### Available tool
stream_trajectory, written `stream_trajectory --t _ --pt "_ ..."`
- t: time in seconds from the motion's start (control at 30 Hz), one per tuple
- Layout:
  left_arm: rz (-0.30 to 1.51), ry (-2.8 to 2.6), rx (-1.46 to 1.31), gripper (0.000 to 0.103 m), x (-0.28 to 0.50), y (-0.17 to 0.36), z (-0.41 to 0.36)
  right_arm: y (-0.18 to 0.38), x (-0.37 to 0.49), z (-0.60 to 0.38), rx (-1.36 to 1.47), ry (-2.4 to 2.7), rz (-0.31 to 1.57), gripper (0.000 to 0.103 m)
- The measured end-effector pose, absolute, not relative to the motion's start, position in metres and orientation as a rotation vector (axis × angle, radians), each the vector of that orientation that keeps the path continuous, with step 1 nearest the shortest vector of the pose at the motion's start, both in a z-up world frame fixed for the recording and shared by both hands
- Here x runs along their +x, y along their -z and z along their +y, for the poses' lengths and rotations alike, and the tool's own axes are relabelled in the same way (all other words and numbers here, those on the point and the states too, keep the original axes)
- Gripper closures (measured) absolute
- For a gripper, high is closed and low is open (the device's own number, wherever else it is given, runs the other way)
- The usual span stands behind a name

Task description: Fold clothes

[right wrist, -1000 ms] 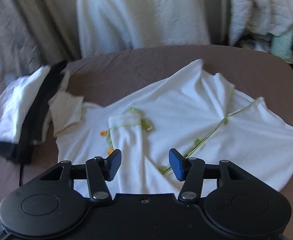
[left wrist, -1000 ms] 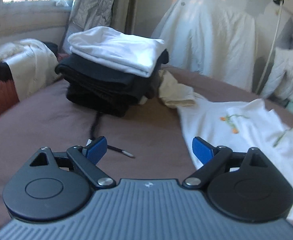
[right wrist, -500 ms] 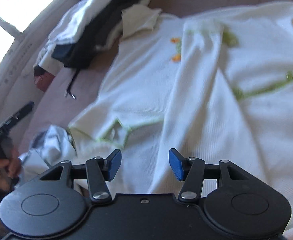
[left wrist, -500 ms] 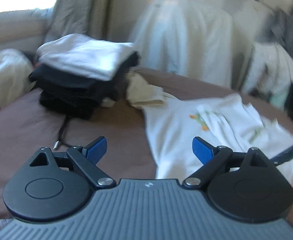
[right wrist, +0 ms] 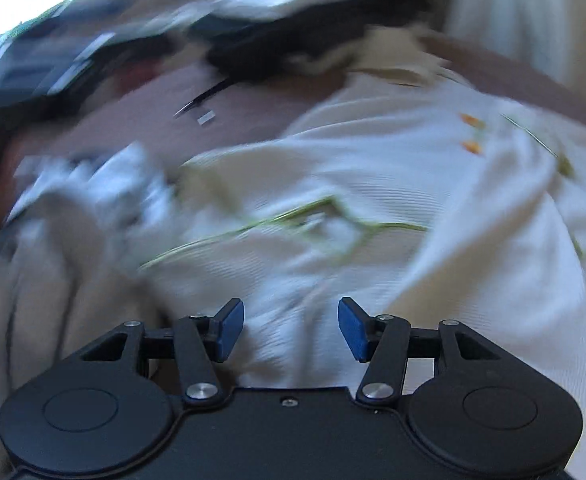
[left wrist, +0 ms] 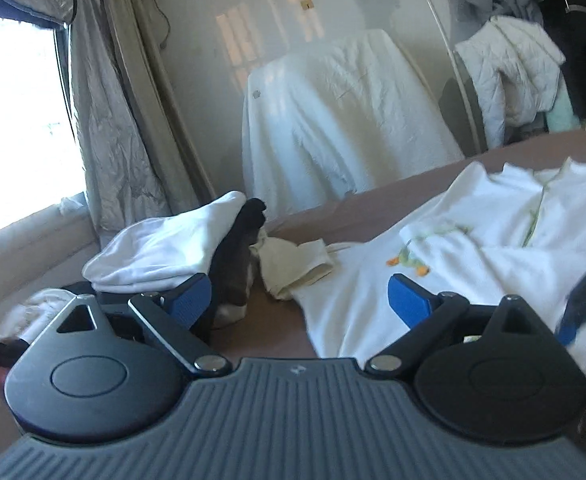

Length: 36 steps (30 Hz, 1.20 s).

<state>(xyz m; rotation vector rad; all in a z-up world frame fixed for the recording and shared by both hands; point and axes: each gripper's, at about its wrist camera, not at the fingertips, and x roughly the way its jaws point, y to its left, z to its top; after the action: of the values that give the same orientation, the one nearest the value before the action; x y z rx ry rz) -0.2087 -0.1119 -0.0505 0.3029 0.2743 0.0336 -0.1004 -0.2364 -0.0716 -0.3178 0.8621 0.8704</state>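
A white shirt (left wrist: 473, 240) with thin green trim and small orange marks lies spread over the brown bed (left wrist: 333, 216), filling most of its right-hand half and reaching toward the far edge. One sleeve is folded across the front. In the right wrist view the same shirt (right wrist: 373, 184) fills the frame, badly blurred, its green-edged neckline lying roughly in the middle.

The left gripper (left wrist: 299, 300) hangs low over the near edge of the bed, its blue pads spread wide with nothing between them; one pad sits over bare brown cover, the other over the shirt's hem. The right gripper (right wrist: 291, 328) points steeply down over the shirt, jaws partly spread and empty, cloth below them; whether the pads touch it I cannot tell.

At the left side of the bed a stack of folded clothes (left wrist: 165, 252) stands, white on top and black underneath. A small cream cloth (left wrist: 293, 264) lies just beside the stack and touches the shirt's left edge, so little free cover is left between them. A dark cord (right wrist: 205, 96) trails from the stack across the bare strip of bed.

Beyond the far edge a chair draped in a white sheet (left wrist: 333, 120) stands close against the wall, with a grey curtain (left wrist: 109, 120) to its left by the bright window and a quilted white jacket (left wrist: 509, 72) hanging at the right.
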Motion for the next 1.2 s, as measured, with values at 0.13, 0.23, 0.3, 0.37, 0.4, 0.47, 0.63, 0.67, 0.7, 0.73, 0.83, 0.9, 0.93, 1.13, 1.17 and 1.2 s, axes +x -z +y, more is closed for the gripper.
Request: stream_trajectory --t 0.13,0.23,0.3,0.37,0.4,0.47,0.63,0.67,0.7,0.73,0.83,0.9,0.93,1.13,1.17,1.2 --pt "0.364 0.026 0.147 0.005 -0.183 0.038 -0.104 0.046 -0.108 -0.237 -0.435 -0.911 0.777 0.046" --pt "0.551 0.119 0.060 0.005 -0.138 0.037 -0.108 0.014 -0.066 -0.259 -0.315 -0.815 0.815 0.045" --pt "0.701 0.188 0.038 0.002 -0.101 0.042 -0.121 -0.007 -0.029 -0.284 -0.214 -0.747 0.859 0.045" --pt "0.812 0.257 0.046 0.002 -0.071 0.058 -0.146 -0.018 0.006 -0.311 -0.170 -0.676 0.925 0.042" --pt "0.868 0.291 0.050 0.002 -0.055 0.066 -0.158 -0.019 0.023 -0.322 -0.173 -0.642 0.965 0.040" --pt "0.895 0.299 0.114 0.002 -0.036 0.086 -0.186 -0.011 0.051 -0.341 -0.182 -0.583 1.020 0.040" --pt "0.855 0.240 0.442 0.000 -0.005 0.143 -0.239 0.045 0.069 -0.376 -0.049 -0.533 1.099 0.040" --pt "0.841 0.231 0.458 0.000 0.000 0.148 -0.236 0.060 0.067 -0.378 -0.021 -0.528 1.108 0.040" --pt "0.825 0.226 0.432 0.000 0.005 0.147 -0.228 0.077 0.064 -0.381 0.012 -0.531 1.123 0.040" --pt "0.809 0.222 0.405 0.000 0.009 0.146 -0.219 0.092 0.059 -0.384 0.040 -0.536 1.138 0.040" --pt "0.750 0.080 0.355 0.002 0.025 0.134 -0.177 0.111 0.029 -0.389 0.043 -0.551 1.066 0.039" --pt "0.782 -0.007 0.299 0.005 0.035 0.135 -0.148 0.116 0.012 -0.396 0.059 -0.553 1.013 0.039" --pt "0.811 -0.049 0.270 0.014 0.041 0.137 -0.134 0.119 0.006 -0.401 0.083 -0.546 1.004 0.039" --pt "0.831 -0.141 0.030 0.032 0.056 0.134 -0.083 0.123 -0.002 -0.412 0.141 -0.559 1.000 0.039" --pt "0.818 -0.131 -0.010 0.032 0.056 0.131 -0.078 0.123 -0.003 -0.412 0.136 -0.560 1.003 0.039" --pt "0.802 -0.101 -0.030 0.032 0.055 0.127 -0.077 0.123 -0.002 -0.410 0.129 -0.557 1.004 0.039"
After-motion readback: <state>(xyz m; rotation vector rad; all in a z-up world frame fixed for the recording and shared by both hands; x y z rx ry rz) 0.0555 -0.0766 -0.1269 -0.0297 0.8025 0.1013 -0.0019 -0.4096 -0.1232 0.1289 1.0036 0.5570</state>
